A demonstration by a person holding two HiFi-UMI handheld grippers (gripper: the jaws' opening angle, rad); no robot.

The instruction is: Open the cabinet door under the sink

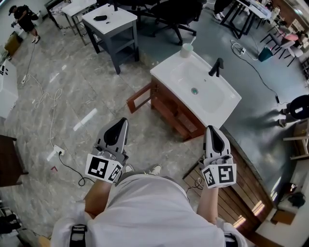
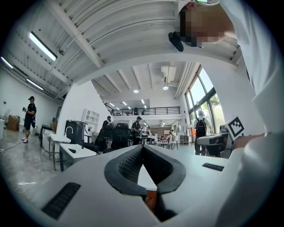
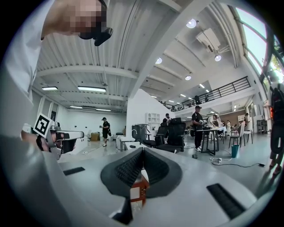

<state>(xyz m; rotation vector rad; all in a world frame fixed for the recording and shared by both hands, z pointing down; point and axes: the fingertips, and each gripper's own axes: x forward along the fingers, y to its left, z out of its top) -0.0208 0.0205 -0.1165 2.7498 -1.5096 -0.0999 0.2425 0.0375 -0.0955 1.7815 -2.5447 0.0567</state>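
The white sink sits on a brown wooden cabinet ahead of me. One framed cabinet door stands swung out at the cabinet's left end. Both grippers are held close to my body, well short of the cabinet. My left gripper has its jaws closed tip to tip with nothing held, as the left gripper view shows. My right gripper is likewise shut and empty. A sliver of the brown cabinet shows through the gap below the right jaws.
A black faucet and a pale cup stand on the sink. A grey side table and office chairs lie beyond. Cables and a power strip trail on the floor at left. A wooden platform is at right.
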